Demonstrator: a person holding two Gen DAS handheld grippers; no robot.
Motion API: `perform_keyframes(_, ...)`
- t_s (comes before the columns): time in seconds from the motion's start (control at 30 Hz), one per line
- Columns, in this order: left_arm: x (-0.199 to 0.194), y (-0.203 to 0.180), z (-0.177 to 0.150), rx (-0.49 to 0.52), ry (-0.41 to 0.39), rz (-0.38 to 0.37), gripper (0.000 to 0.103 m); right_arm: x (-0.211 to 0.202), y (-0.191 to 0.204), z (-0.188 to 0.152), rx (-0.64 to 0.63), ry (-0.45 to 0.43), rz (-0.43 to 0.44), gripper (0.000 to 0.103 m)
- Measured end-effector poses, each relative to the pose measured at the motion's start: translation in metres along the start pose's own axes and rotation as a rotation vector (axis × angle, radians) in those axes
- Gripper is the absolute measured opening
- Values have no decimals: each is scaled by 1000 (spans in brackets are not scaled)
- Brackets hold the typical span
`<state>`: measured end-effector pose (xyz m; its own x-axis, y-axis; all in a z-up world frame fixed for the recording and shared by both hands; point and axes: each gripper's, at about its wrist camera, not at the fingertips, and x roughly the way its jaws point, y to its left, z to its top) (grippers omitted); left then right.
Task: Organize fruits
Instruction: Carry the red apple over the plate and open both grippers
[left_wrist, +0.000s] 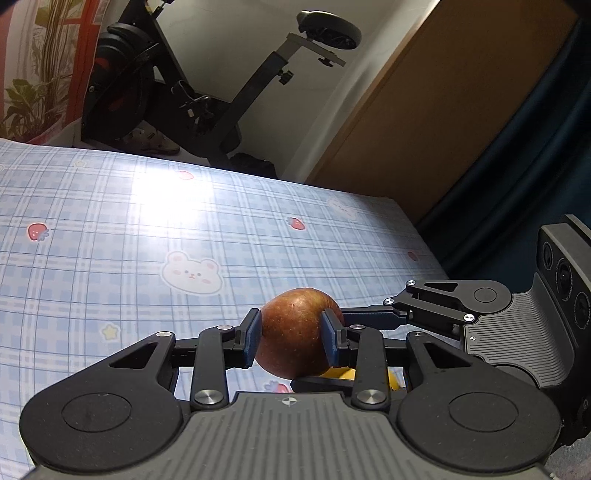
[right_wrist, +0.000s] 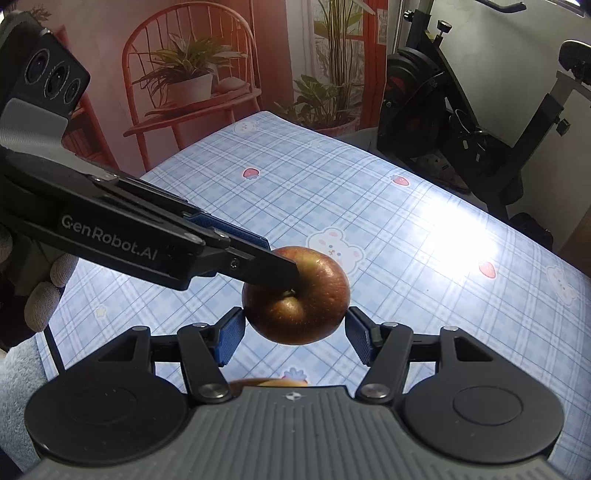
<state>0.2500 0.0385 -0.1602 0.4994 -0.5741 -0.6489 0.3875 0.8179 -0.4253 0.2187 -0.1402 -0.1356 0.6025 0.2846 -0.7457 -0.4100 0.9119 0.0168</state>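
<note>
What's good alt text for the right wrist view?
A red apple hangs above a blue checked tablecloth, pinched by the left gripper reaching in from the left. The right gripper sits just below with its blue pads either side of the fruit. An exercise bike stands behind.

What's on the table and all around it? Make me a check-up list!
Surface: blue plaid tablecloth with bears and strawberries, sun glare.
Job's things: red apple held by both grippers; yellow fruit, mostly hidden below.
Clutter: nothing seen.
Grippers: left gripper and right gripper both clamp the apple.
Cables: nothing seen.
Surroundings: exercise bike, plant backdrop, wooden panel.
</note>
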Motion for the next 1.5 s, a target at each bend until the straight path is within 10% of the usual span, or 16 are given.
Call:
perform_keyframes(1.13,-14,-35,-62,42,139,-58,37,-41,31,-71,44,59,8,63)
perform_keyframes(1.3,-14,-39,-64,65,121,-24,58,-43,35,-75,47,48,-19,66)
perform_keyframes(1.5,-15,-38,-66,64,116,-13,59,-55,31,-81,60,19,-54,71)
